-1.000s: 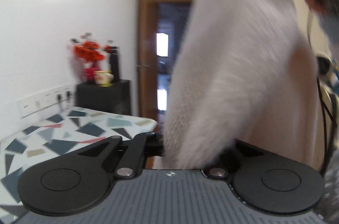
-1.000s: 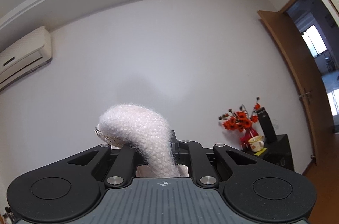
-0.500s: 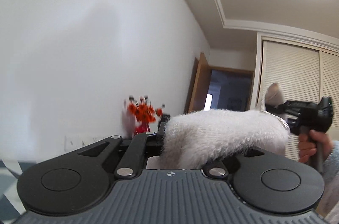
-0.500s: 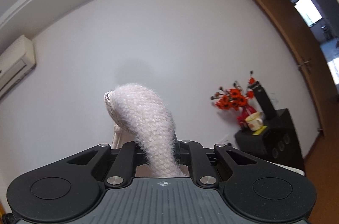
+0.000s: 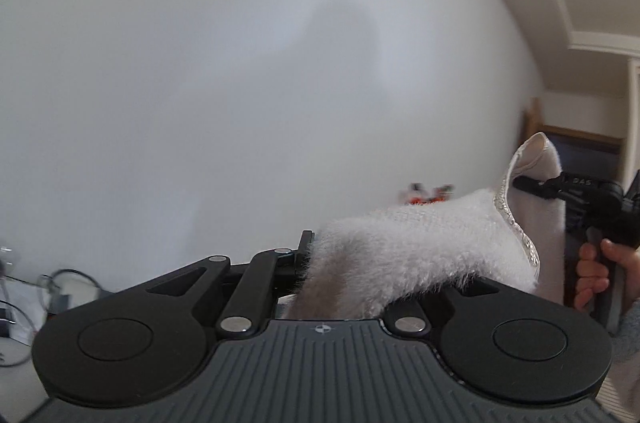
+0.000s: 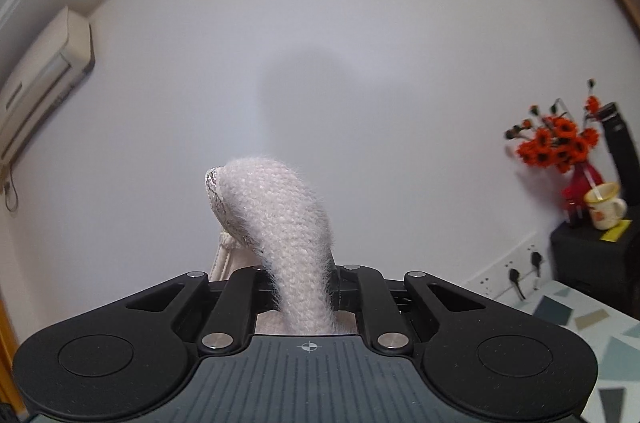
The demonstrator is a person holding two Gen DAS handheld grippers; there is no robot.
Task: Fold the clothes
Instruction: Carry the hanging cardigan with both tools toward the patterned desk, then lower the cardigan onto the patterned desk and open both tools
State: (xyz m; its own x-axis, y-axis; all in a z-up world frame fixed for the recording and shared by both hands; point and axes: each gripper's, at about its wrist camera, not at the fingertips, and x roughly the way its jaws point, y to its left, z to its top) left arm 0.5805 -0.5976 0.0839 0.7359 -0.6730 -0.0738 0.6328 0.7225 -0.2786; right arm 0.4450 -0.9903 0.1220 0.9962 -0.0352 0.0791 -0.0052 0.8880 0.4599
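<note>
A fuzzy white knit garment (image 5: 416, 247) hangs in the air, stretched between both grippers. My left gripper (image 5: 316, 259) is shut on one part of it, and the knit covers the fingertips and runs off to the right. There, in the left wrist view, my right gripper (image 5: 524, 183), held by a hand (image 5: 592, 275), pinches the garment's trimmed edge. In the right wrist view, the right gripper (image 6: 304, 279) is shut on the garment (image 6: 280, 215), which bulges up above the jaws, its silvery trim on the left.
A white wall fills both views. At the right stand red flowers (image 6: 556, 143), a mug (image 6: 604, 209) and a black bottle (image 6: 622, 151) on a black cabinet (image 6: 592, 263). Below are wall sockets (image 6: 520, 275) and a patterned table corner (image 6: 592, 335). An air conditioner (image 6: 44, 83) hangs upper left. Cables (image 5: 60, 287) lie at the left.
The left view has swung from the doorway and table to the bare wall. The garment, earlier draped close in front, is now pulled out sideways. The right gripper has moved away to the right.
</note>
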